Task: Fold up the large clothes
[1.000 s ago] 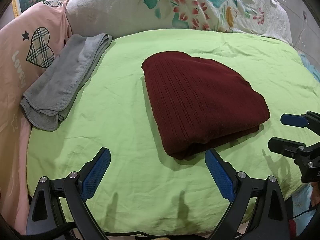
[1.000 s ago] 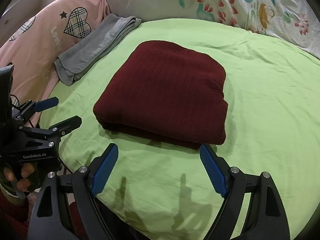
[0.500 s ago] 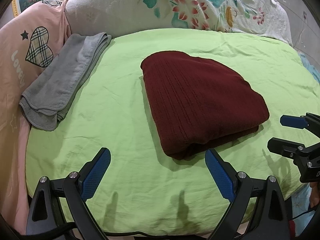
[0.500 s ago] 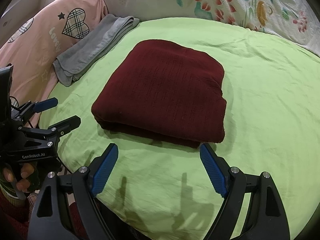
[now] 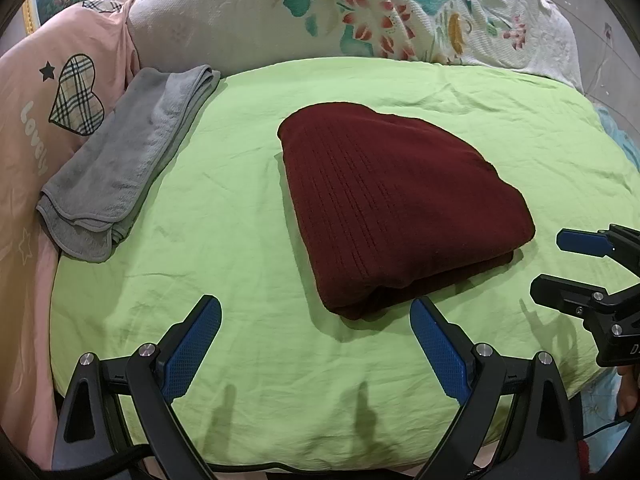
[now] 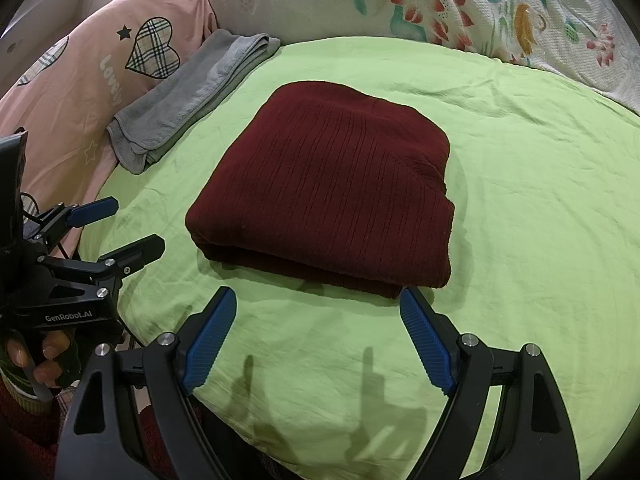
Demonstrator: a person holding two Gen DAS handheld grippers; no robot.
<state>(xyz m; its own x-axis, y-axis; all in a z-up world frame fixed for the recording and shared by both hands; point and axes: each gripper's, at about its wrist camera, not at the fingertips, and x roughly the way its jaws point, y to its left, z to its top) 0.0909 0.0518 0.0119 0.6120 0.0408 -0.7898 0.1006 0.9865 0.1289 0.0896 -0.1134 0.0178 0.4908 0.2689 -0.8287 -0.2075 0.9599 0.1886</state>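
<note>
A dark red ribbed knit garment (image 5: 396, 204) lies folded into a thick rectangle on the green sheet (image 5: 240, 240); it also shows in the right wrist view (image 6: 332, 188). My left gripper (image 5: 316, 324) is open and empty, held just short of the garment's near corner. My right gripper (image 6: 318, 316) is open and empty, just short of the garment's near folded edge. Each gripper shows in the other's view: the right one at the right edge (image 5: 560, 264), the left one at the left edge (image 6: 128, 228).
A folded grey towel (image 5: 124, 172) lies at the sheet's left edge, also in the right wrist view (image 6: 192, 96). A pink heart-print cover (image 5: 60, 92) lies to the left. A floral quilt (image 5: 360, 12) is piled behind.
Both views have shifted very slightly; the garment sits a touch closer to the right gripper. Both grippers stay open and empty.
</note>
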